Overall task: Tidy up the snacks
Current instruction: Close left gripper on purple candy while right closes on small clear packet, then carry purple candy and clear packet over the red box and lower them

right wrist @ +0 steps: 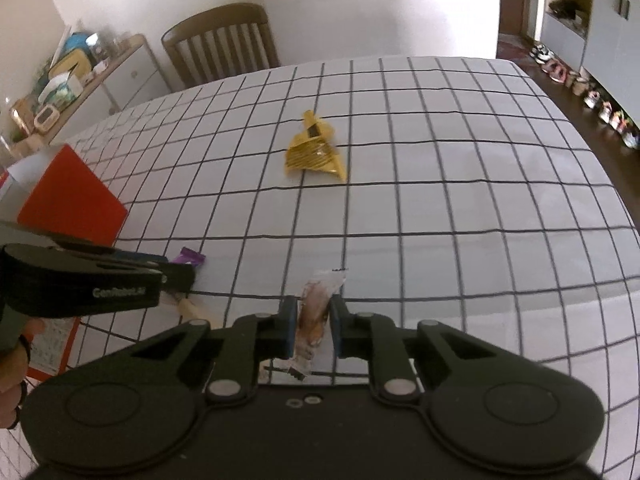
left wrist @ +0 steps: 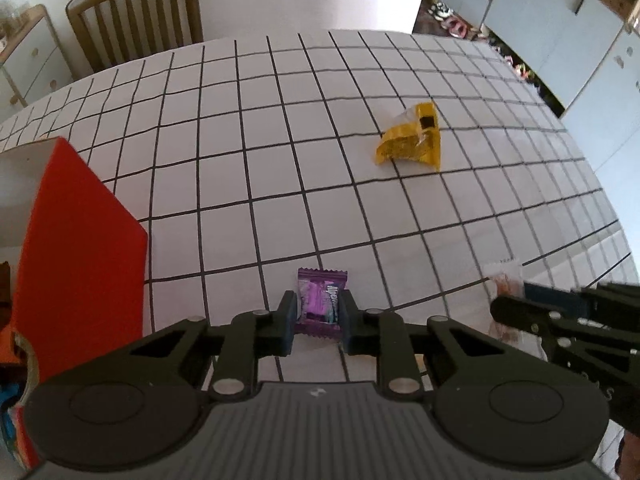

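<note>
Wafer packet [right wrist: 316, 312] lengthwise, seemingly pointing away

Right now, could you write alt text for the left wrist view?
The left claw is shut on a purple candy wrapper lying on a white gridded tablecloth. A red box stands at left, a yellow snack packet lies farther off, and the right claw enters from the right.

My two views are evenly daylit and fairly bright, a little washed and soft. The white gridded tabletop [left wrist: 320, 184] takes a pale sheen at its right edge. The fisheye bows its black lines, hardest toward the borders. Shadows are faint. The cabinets [left wrist: 560, 32] and chair [right wrist: 224, 44] at the rim look smeared, and the corners fall dark.
</note>
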The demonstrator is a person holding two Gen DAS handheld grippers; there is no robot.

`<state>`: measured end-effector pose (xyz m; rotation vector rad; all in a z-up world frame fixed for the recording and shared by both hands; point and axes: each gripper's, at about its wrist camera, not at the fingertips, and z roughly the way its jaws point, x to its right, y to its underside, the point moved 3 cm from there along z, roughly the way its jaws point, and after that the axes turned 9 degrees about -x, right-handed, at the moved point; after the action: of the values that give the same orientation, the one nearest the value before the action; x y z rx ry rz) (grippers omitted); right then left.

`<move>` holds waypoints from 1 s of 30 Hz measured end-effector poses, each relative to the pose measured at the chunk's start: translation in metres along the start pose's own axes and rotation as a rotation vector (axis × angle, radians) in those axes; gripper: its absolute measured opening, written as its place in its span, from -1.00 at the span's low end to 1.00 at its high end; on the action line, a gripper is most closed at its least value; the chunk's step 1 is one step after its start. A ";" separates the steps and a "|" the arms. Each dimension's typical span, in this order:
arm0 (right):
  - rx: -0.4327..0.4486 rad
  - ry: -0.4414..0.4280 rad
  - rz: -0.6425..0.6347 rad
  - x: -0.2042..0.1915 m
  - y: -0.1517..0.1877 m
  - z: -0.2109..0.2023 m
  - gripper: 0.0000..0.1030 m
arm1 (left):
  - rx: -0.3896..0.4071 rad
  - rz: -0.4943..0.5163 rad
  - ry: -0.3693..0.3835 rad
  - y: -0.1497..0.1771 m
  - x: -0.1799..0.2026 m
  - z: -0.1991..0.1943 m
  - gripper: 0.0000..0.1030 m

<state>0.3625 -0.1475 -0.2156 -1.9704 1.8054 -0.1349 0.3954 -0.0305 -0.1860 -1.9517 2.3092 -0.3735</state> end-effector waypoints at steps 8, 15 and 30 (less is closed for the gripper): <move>0.013 -0.035 -0.011 0.008 0.012 -0.030 -0.70 | 0.021 -0.050 0.019 0.014 0.003 -0.028 -0.59; 0.036 -0.072 -0.078 -0.002 0.023 -0.064 -0.70 | 0.044 -0.080 0.031 0.033 0.008 -0.057 -0.59; 0.052 -0.120 -0.226 -0.040 0.050 -0.129 -0.70 | 0.102 -0.145 0.045 0.089 0.011 -0.126 -0.59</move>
<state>0.2638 -0.1452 -0.1116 -2.0937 1.4873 -0.1310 0.2797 -0.0125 -0.0853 -2.0869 2.1345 -0.5417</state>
